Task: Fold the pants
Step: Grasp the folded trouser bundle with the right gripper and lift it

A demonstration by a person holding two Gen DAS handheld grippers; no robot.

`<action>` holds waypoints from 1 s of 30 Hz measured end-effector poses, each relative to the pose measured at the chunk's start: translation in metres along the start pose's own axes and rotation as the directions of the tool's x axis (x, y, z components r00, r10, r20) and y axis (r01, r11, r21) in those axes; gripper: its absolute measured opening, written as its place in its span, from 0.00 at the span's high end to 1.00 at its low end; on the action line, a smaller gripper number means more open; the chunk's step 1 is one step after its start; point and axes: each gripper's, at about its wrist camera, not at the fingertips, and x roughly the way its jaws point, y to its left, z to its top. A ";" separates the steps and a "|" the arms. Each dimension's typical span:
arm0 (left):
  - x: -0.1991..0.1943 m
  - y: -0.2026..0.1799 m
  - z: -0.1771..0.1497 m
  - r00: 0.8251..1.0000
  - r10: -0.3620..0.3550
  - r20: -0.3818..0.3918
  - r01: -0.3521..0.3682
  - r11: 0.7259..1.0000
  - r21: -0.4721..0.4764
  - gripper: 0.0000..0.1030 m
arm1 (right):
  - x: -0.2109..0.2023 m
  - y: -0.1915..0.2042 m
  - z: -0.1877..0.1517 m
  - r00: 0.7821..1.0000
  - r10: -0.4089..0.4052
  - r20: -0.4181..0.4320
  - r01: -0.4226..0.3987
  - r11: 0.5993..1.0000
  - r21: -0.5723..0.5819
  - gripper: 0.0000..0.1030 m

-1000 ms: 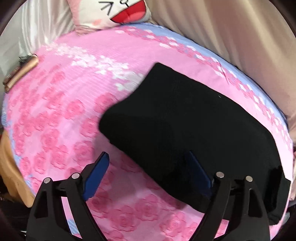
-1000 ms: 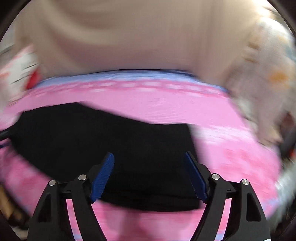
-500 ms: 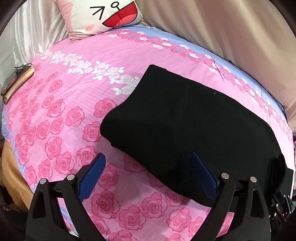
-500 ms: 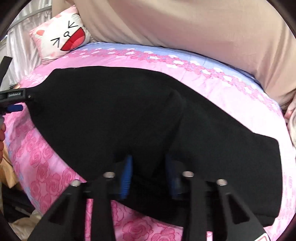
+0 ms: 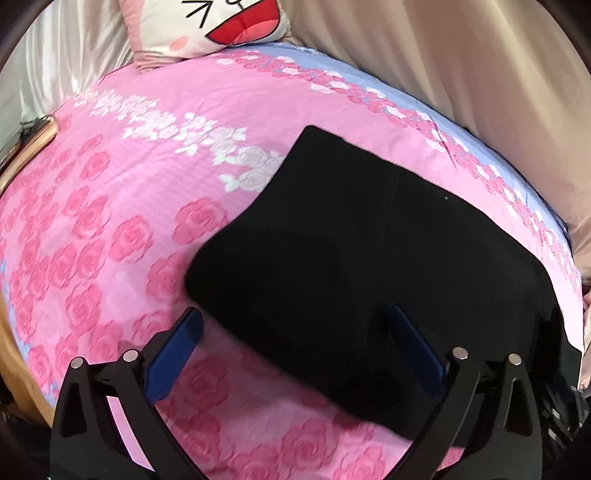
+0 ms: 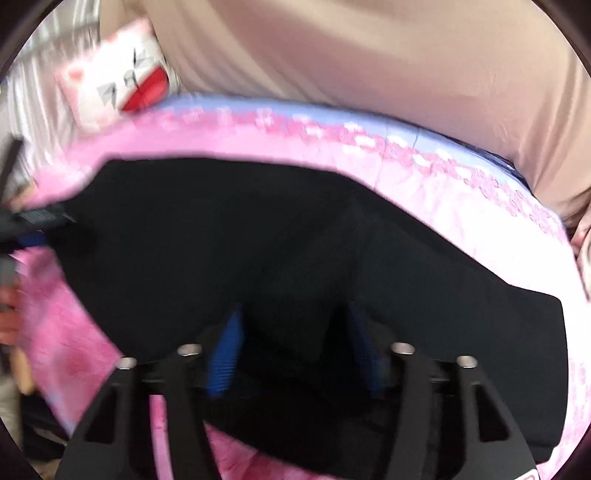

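- The black pants (image 5: 369, 266) lay folded into a thick bundle on the pink rose bedsheet (image 5: 110, 229), towards the side near the beige curtain (image 5: 461, 74), with a cartoon pillow (image 5: 221, 26) at the head of the bed.
- Our left gripper (image 5: 295, 343) had its jaws wide apart, as in both earlier views, and held nothing; one blue pad (image 5: 173, 354) showed over bare sheet and the other over the near edge of the pants.
- The left view had drawn a little closer to the bundle than half a second before, and the pants themselves had not shifted on the bed.
- The real change was on the right: a second ago our right gripper (image 6: 295, 343) was spread wide over the cloth, half a second ago the jaws had narrowed onto a raised ridge of fabric, and now they stood somewhat wider again.
- In the right view, a hump of black cloth rose between the pads, but blur kept us from telling whether they gripped it, so we could not say if that gripper was holding or letting go.
- The blur in the right view suggested that hand was moving fast.
- We judged that a pinch had just been made at the middle of the pants, either to start the next fold or to release one finished.
- The bundle already looked folded over at least once, so we reckoned the task was well along.
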 end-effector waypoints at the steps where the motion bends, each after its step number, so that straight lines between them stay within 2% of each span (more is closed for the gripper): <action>1: 0.002 -0.002 0.002 1.000 -0.007 0.013 0.007 1.000 -0.005 0.05 | -0.010 -0.007 0.000 1.000 0.018 0.012 -0.018 1.000 0.024 0.41; 2: 0.002 -0.004 0.004 1.000 -0.021 0.018 0.021 1.000 -0.006 0.09 | -0.021 -0.019 0.000 0.999 0.016 0.031 -0.018 0.998 0.057 0.38; 3: 0.002 -0.005 0.006 1.000 -0.016 0.027 0.017 1.000 -0.012 0.26 | -0.031 -0.032 -0.001 0.999 0.000 0.051 -0.005 0.995 0.095 0.28; 4: 0.001 -0.006 0.009 0.999 -0.018 0.036 0.018 1.000 -0.010 0.38 | -0.041 -0.047 -0.003 0.997 -0.022 0.068 0.013 0.991 0.133 0.23; 5: 0.001 -0.007 0.011 0.998 -0.046 0.033 0.046 0.999 -0.006 0.57 | -0.049 -0.061 -0.006 0.996 -0.050 0.078 0.037 0.985 0.167 0.19; 6: 0.002 -0.007 0.013 0.995 -0.096 0.010 0.096 0.995 -0.023 0.66 | -0.055 -0.073 -0.010 0.994 -0.079 0.080 0.062 0.979 0.196 0.19; 7: 0.000 -0.011 0.015 0.992 -0.123 -0.006 0.123 0.992 -0.030 0.69 | -0.060 -0.083 -0.014 0.992 -0.101 0.079 0.081 0.972 0.219 0.19; 8: -0.006 -0.018 0.017 0.993 -0.122 0.004 0.122 0.992 -0.010 0.74 | -0.065 -0.097 -0.019 0.989 -0.131 0.070 0.110 0.963 0.247 0.19; 9: -0.016 -0.029 0.017 0.993 -0.111 0.029 0.110 0.994 0.030 0.75 | -0.069 -0.110 -0.024 0.985 -0.162 0.062 0.139 0.952 0.271 0.19; 12: -0.056 -0.073 0.011 0.983 -0.143 0.111 0.125 0.980 0.158 0.75 | -0.075 -0.133 -0.034 0.975 -0.215 0.045 0.192 0.932 0.307 0.19; 14: -0.090 -0.119 -0.002 0.965 -0.207 0.158 0.155 0.945 0.288 0.75 | -0.076 -0.146 -0.040 0.971 -0.238 0.038 0.212 0.920 0.328 0.19; 16: -0.116 -0.165 -0.024 0.947 -0.265 0.179 0.175 0.898 0.403 0.74 | -0.076 -0.158 -0.043 0.969 -0.242 0.039 0.213 0.910 0.354 0.19; 18: -0.128 -0.204 -0.048 0.932 -0.326 0.161 0.211 0.845 0.491 0.67 | -0.075 -0.168 -0.050 0.972 -0.233 0.039 0.201 0.903 0.378 0.19; 19: -0.126 -0.228 -0.066 0.927 -0.353 0.125 0.236 0.809 0.538 0.63 | -0.075 -0.171 -0.052 0.973 -0.228 0.039 0.196 0.902 0.385 0.19; 21: -0.110 -0.260 -0.093 0.937 -0.343 0.057 0.244 0.765 0.596 0.45 | -0.069 -0.179 -0.056 0.980 -0.198 0.027 0.171 0.901 0.397 0.19; 22: -0.095 -0.275 -0.108 0.949 -0.315 0.015 0.239 0.749 0.618 0.42 | -0.067 -0.182 -0.061 0.983 -0.184 0.017 0.162 0.900 0.406 0.19; 24: -0.077 -0.285 -0.125 0.967 -0.252 -0.043 0.223 0.747 0.627 0.36 | -0.066 -0.187 -0.066 0.986 -0.169 0.003 0.153 0.896 0.417 0.19; 25: -0.071 -0.284 -0.131 0.968 -0.238 -0.081 0.236 0.746 0.623 0.36 | -0.066 -0.189 -0.068 0.986 -0.165 -0.003 0.151 0.896 0.418 0.19; 26: -0.069 -0.283 -0.131 0.968 -0.237 -0.084 0.237 0.752 0.614 0.35 | -0.068 -0.190 -0.069 0.988 -0.156 0.002 0.140 0.896 0.422 0.19; 28: -0.079 -0.268 -0.130 0.968 -0.245 -0.056 0.228 0.763 0.604 0.20 | -0.073 -0.191 -0.071 0.991 -0.131 0.017 0.111 0.897 0.428 0.19; 29: -0.089 -0.260 -0.128 0.964 -0.262 -0.047 0.237 0.763 0.602 0.12 | -0.074 -0.191 -0.070 0.995 -0.099 0.029 0.077 0.899 0.431 0.18; 30: -0.098 -0.251 -0.126 0.958 -0.285 -0.042 0.253 0.761 0.598 0.11 | -0.074 -0.191 -0.069 0.996 -0.081 0.035 0.058 0.899 0.435 0.17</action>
